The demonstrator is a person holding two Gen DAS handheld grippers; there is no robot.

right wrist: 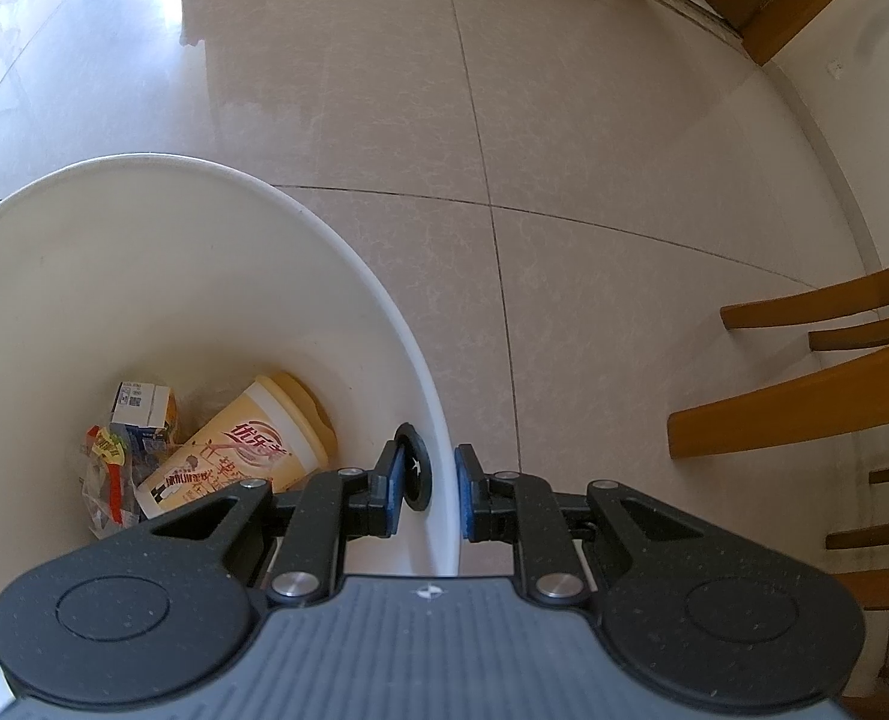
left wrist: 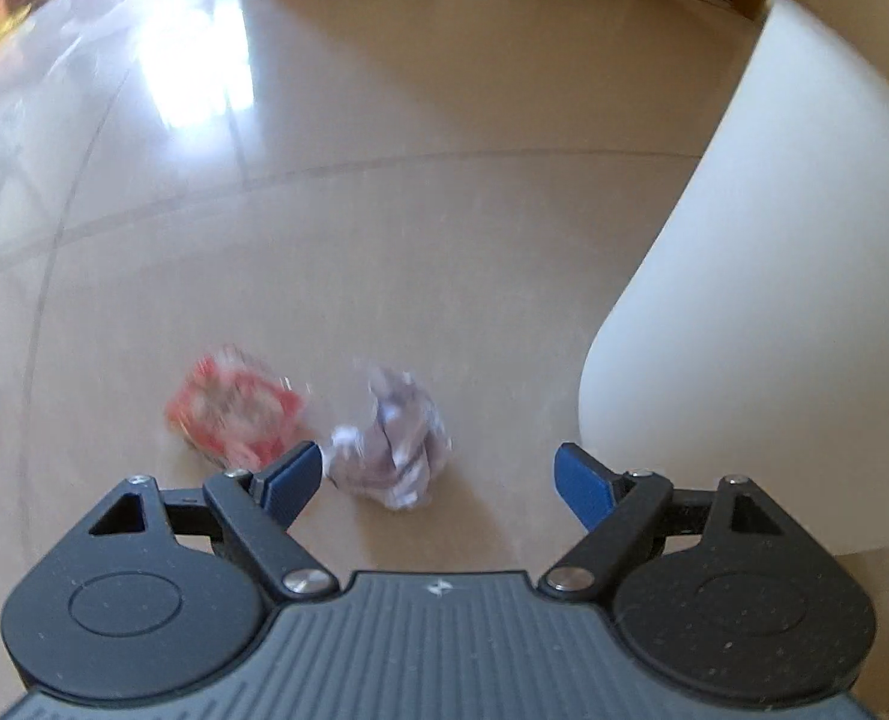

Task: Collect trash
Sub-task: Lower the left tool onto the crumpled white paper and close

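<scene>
The left gripper (left wrist: 438, 474) stands wide open and empty, angled down over a crumpled white paper ball (left wrist: 391, 443) on the glossy beige tiled floor (left wrist: 384, 210), likely to straddle it. A crushed red wrapper (left wrist: 231, 411) lies just beside, crowding the left finger. The right gripper (right wrist: 431, 489) is clamped on the rim of the white plastic bin (right wrist: 144, 276), apparently steadying it; a cup and cartons lie inside.
</scene>
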